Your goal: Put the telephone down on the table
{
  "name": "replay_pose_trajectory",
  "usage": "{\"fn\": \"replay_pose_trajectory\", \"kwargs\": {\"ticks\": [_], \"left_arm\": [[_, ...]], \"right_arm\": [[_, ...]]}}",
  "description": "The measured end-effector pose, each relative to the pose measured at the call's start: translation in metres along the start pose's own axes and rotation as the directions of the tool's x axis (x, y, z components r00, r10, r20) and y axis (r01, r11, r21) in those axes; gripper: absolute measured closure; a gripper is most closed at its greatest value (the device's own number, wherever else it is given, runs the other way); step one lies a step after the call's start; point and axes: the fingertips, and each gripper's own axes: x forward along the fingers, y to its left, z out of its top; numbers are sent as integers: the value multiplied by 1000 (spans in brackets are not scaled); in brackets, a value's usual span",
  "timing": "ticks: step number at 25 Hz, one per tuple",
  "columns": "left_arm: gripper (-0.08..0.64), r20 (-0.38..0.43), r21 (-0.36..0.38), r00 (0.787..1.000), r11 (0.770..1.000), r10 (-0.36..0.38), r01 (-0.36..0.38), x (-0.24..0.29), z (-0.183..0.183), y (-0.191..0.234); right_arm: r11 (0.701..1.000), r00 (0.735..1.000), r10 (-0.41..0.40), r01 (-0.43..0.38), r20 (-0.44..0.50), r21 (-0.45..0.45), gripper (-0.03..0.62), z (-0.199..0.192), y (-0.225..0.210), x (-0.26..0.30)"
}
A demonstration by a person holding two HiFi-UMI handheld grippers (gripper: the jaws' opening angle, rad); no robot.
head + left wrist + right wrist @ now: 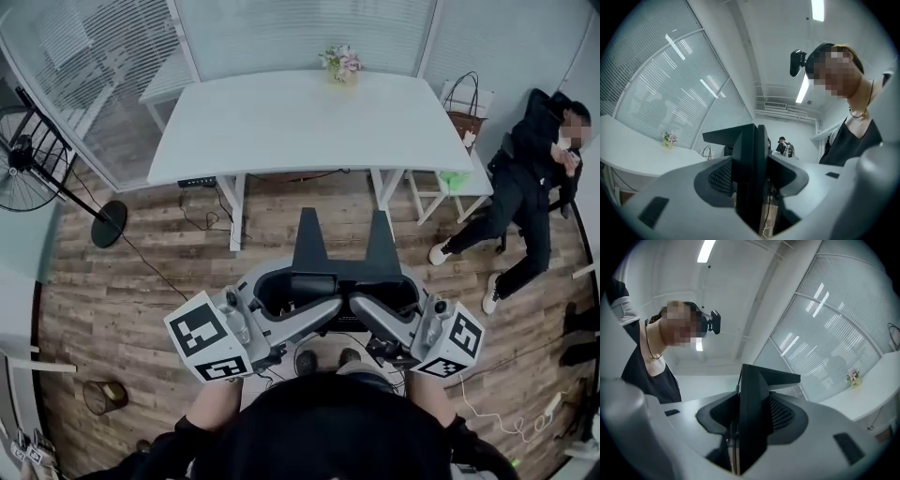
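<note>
The telephone (343, 270) between the tongs is showing black. The left tongs (286, 307) and right tongs (392, 305) are showing pale grey, their cubes (208, 337) wearing black-and-white squares. Beyond them the tabletop (281, 122) is gleaming white; beneath them the floor (141, 281) is showing brown planks.

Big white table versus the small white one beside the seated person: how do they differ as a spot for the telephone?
The big table is wide and nearly bare, with only a flower pot at its far edge; the small table is narrow and already bears a bag and a green item. Both are white.
</note>
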Motion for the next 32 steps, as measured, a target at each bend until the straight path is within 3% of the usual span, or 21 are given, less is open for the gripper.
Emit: {"fn": "replay_pose_trajectory", "kwargs": {"ticks": [8, 18, 32], "left_arm": [[333, -34, -18, 998, 999, -47, 47, -5, -7, 7], [333, -16, -10, 998, 998, -61, 61, -2, -5, 13], [334, 11, 4, 1000, 1000, -15, 15, 56, 17, 84]], "right_arm": [[997, 997, -68, 68, 24, 30, 396, -13, -2, 0], [997, 997, -70, 69, 34, 17, 394, -12, -8, 2], [999, 999, -21, 20, 38, 39, 396, 11, -99, 22]]}}
